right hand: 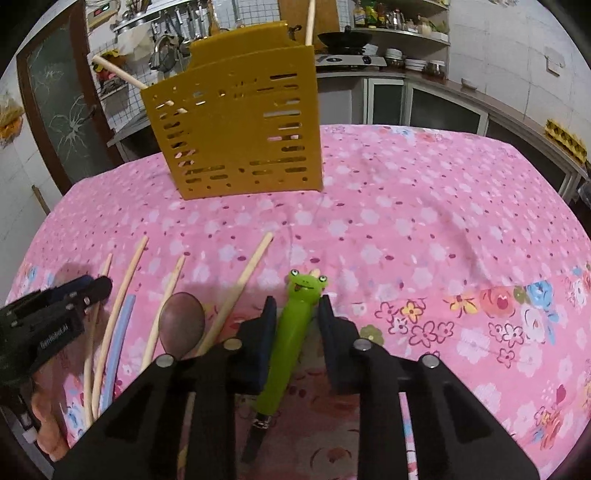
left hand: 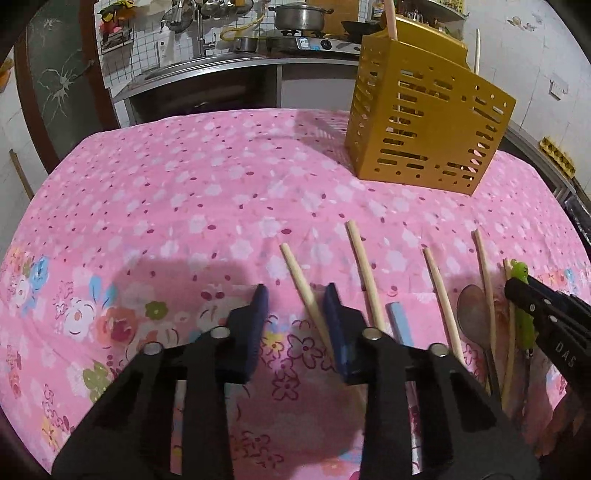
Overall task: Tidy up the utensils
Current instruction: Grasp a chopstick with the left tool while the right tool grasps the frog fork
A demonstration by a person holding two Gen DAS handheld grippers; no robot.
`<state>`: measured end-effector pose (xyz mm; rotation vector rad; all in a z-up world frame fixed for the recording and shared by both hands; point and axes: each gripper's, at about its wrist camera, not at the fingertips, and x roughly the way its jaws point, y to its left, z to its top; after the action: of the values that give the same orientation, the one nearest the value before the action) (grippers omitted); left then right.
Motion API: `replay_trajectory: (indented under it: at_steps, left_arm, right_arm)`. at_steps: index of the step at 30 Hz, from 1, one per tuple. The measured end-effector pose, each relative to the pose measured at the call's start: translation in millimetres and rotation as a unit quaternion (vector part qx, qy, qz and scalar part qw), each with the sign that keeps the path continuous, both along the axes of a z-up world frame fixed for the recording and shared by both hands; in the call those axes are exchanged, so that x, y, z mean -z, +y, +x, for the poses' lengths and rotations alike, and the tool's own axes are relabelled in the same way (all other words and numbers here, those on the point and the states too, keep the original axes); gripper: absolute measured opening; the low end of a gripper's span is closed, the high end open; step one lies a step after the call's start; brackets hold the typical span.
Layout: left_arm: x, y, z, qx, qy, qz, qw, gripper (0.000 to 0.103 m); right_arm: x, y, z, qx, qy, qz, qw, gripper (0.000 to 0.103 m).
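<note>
A gold slotted utensil holder [left hand: 424,122] [right hand: 240,136] stands upright at the back of the pink flowered table, with two wooden sticks poking out of it. Several wooden chopsticks lie side by side near the front. One chopstick [left hand: 299,273] lies between the fingers of my left gripper [left hand: 295,295] [right hand: 94,288], close to the right finger, and the jaws stand wider than the stick. My right gripper [right hand: 297,306] [left hand: 517,288] hugs the green frog-handled utensil [right hand: 295,332] [left hand: 519,269] on both sides. A brown wooden spoon [left hand: 472,310] [right hand: 183,317] and a pale blue stick [left hand: 399,321] [right hand: 122,332] lie among the chopsticks.
The pink tablecloth [left hand: 184,184] [right hand: 424,221] covers the whole table. Behind the table runs a kitchen counter with a sink and a steel pot [left hand: 299,16] on a stove. A dark door [right hand: 62,103] stands at the left.
</note>
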<state>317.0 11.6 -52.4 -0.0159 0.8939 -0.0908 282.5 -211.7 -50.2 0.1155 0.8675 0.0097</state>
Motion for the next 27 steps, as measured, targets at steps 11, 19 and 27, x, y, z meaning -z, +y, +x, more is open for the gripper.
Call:
replay_trajectory:
  at_steps: [11, 19, 27]
  left_arm:
    - [0.6, -0.1, 3.2, 0.021, -0.003, -0.019, 0.9996, 0.01]
    - [0.8, -4.4, 7.3, 0.036, -0.003, -0.012, 0.9993, 0.008]
    - [0.1, -8.9, 12.5, 0.038, -0.001, -0.007, 0.9993, 0.007]
  right_arm:
    - [-3.3, -6.6, 0.3, -0.022, 0.01, -0.021, 0.999, 0.017]
    - [-5.0, -13.7, -0.4, -0.016, 0.014, -0.009, 1.0, 0.017]
    - [-1.6, -19.3, 11.4, -0.016, 0.045, 0.024, 0.999, 0.016]
